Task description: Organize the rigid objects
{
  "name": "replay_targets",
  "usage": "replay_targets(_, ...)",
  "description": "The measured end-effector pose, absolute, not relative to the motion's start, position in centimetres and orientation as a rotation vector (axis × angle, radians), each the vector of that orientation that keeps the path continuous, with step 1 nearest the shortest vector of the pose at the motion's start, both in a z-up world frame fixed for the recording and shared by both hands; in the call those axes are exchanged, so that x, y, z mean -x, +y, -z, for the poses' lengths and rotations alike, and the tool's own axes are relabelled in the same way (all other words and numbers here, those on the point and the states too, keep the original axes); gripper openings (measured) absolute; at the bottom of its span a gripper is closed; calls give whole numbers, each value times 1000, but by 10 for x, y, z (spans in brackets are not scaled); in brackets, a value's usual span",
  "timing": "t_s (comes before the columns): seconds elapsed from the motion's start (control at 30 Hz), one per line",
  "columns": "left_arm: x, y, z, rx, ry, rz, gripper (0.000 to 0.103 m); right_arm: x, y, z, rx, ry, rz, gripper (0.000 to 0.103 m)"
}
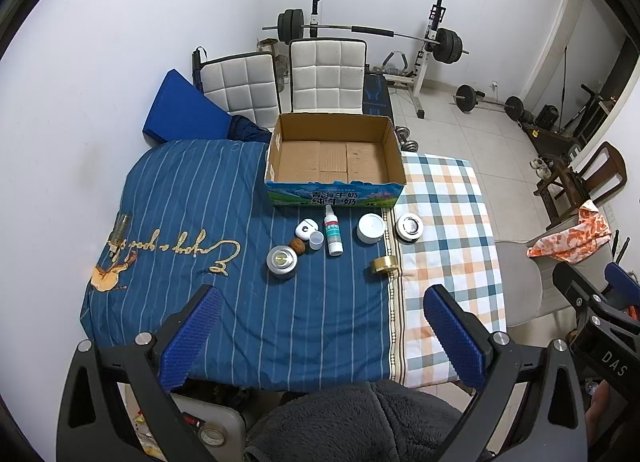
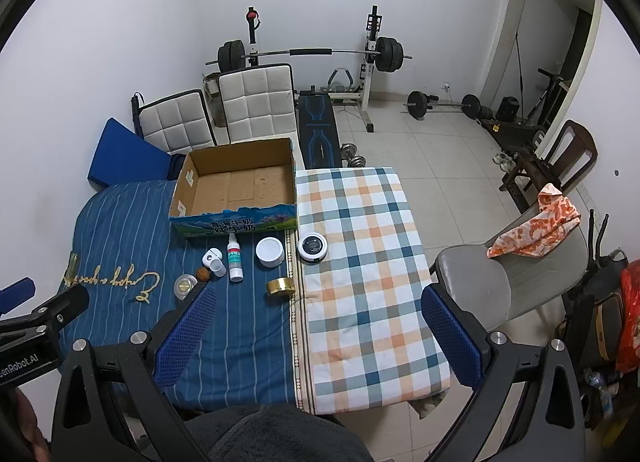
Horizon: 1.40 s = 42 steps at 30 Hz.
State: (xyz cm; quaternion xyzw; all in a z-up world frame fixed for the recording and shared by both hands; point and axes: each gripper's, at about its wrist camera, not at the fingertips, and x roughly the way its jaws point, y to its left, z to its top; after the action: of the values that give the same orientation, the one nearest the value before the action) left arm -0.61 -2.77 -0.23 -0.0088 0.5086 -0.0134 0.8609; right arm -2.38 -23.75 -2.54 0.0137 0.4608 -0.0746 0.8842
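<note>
Both grippers spread, empty. Spray bottle (image 1: 333,235) lies ahead of left gripper (image 1: 324,338), long axis toward the box (image 1: 336,192); left nearer.

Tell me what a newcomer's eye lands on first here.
Probably the open cardboard box, empty, at the far edge of the blue striped cloth. Just in front sits a cluster of small items, including a white spray bottle lying flat. Behind stands a loaded barbell rack.

We read "青海牛奶 纯牛奶" on the cardboard box (image 1: 335,198) front, "DAS" on the right tongs (image 1: 614,362) body, "enRobot.AI" on the left tongs (image 2: 24,360) body.
</note>
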Motion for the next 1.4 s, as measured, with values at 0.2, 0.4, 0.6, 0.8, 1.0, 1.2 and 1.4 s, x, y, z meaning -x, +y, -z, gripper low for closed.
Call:
replay_targets(0.2,6,-27,3,19,1069,30,103,25,-238,26,-29,959,155,103)
replay_targets(0.4,-5,-26,7,23,1068,14,103,14,-241,32,-48,978,140,103)
replay_targets(0.6,-57,-9,31,35,1092,-60,103,-40,-254,73,-53,1062,136,103)
replay_targets(0.8,-135,18,111,26,1213,-136,103,-123,-260,155,-65,1192,85,103)
replay_targets(1.0,-198,47,234,94,1442,-172,103,-213,-244,282,-93,1355,-2,103)
replay_targets(1.2,-215,76,340,175,1623,-246,103,-270,-211,396,-85,1490,-29,101)
replay_targets(1.4,-210,72,398,239,1743,-206,103,-290,-196,452,-60,1561,0,101)
